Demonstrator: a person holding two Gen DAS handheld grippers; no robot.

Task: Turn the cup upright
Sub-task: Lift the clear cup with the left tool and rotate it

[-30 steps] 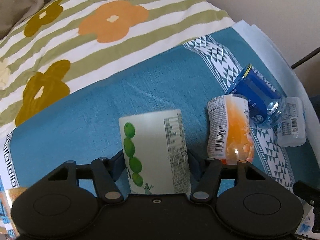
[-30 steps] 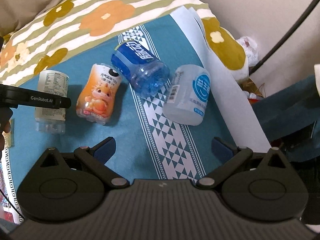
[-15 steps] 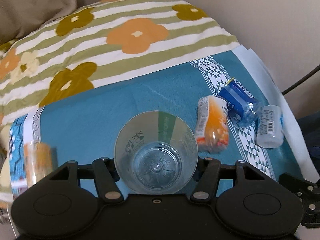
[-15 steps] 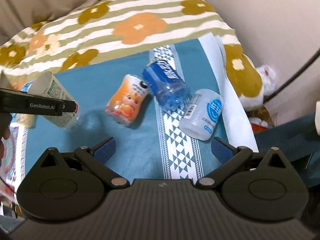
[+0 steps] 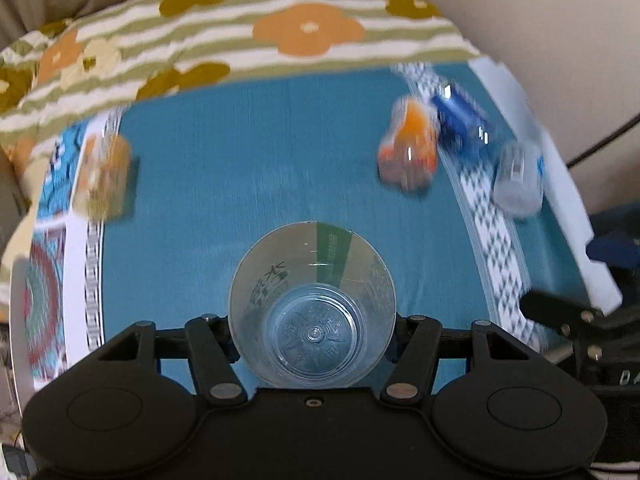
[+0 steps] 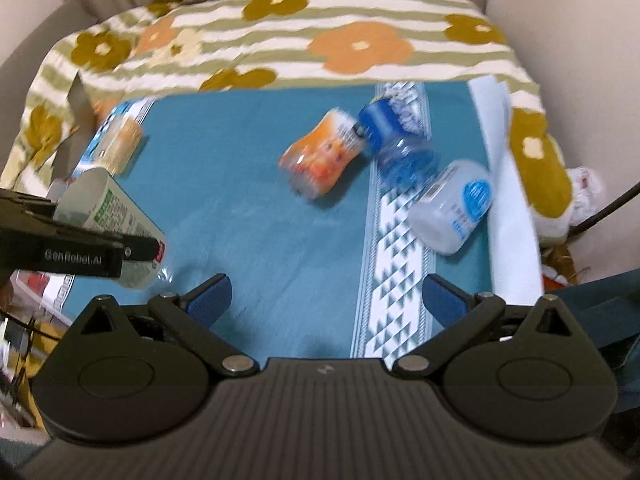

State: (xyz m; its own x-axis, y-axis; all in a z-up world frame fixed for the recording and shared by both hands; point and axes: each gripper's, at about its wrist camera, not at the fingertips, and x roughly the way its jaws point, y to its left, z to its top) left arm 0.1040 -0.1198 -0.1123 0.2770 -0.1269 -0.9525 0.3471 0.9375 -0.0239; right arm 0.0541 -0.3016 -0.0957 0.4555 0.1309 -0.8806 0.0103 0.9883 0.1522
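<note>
The left hand-held gripper (image 5: 312, 340) is closed on the cup (image 5: 312, 304), which is held clear of the blue cloth (image 5: 248, 160) on the bed. The cup's long axis is seen pointing forward along the fingers, mouth away from the wrist, base towards it; from the right wrist view it is tilted. The right hand-held gripper (image 6: 326, 292) is held open and empty, farther from the cup. Open cloth is left just ahead of the left hand-held gripper; the orange cup (image 5: 408, 152), blue cup (image 5: 460, 124) and clear cup (image 5: 518, 178) lie well off to its right.
</note>
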